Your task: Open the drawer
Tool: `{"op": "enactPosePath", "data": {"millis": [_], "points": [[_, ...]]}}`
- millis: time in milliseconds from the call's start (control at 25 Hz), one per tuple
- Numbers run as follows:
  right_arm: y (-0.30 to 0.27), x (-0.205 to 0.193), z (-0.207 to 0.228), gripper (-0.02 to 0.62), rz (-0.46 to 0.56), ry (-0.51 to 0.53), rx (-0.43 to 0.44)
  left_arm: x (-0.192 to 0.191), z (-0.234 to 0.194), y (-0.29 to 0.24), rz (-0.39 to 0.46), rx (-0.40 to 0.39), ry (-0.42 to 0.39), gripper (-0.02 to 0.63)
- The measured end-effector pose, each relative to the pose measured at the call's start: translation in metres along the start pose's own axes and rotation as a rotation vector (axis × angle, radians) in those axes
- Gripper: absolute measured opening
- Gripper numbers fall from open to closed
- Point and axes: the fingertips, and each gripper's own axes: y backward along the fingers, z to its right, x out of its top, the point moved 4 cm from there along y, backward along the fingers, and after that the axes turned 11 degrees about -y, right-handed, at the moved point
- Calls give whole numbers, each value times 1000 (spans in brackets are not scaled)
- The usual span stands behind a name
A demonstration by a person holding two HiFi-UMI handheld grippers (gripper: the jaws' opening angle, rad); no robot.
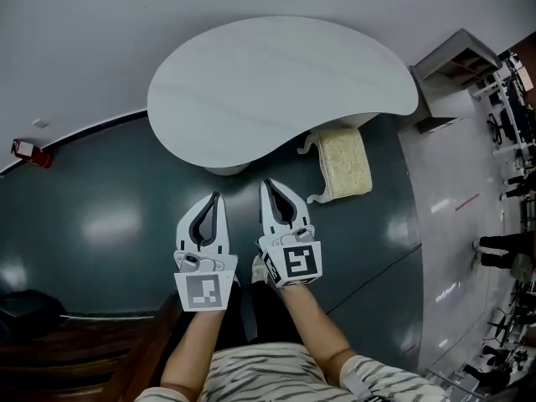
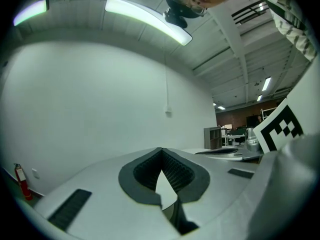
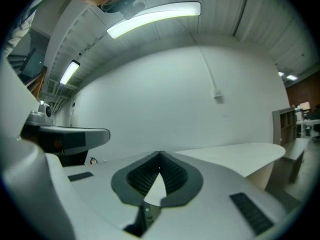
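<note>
No drawer shows in any view. In the head view both grippers are held side by side over the dark floor, just in front of a white curved table [image 1: 276, 78]. My left gripper [image 1: 216, 196] is shut, its tips together and nothing between them. My right gripper [image 1: 265, 182] is shut and empty too, with its tips near the table's front edge. In the left gripper view the left gripper [image 2: 161, 149] points level at a white wall. The right gripper [image 3: 160, 153] in its own view shows closed jaws, with the table top [image 3: 235, 156] just beyond them to the right.
A cream cushioned stool [image 1: 343, 164] stands half under the table's right side. A white cabinet [image 1: 452, 69] sits at the far right, beside a pale strip of floor. A red fire extinguisher [image 1: 32, 152] rests by the wall at left. The table's pedestal [image 1: 226, 170] is straight ahead.
</note>
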Motion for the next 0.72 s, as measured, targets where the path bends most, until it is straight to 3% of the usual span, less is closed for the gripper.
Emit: {"op": "enactPosePath", "data": {"millis": [280, 720], "points": [[-15, -60, 19, 14, -74, 16, 2, -58, 6, -10, -62, 26, 9, -8], [-32, -128, 37, 14, -82, -7, 7, -130, 23, -26, -99, 19, 10, -8]]}}
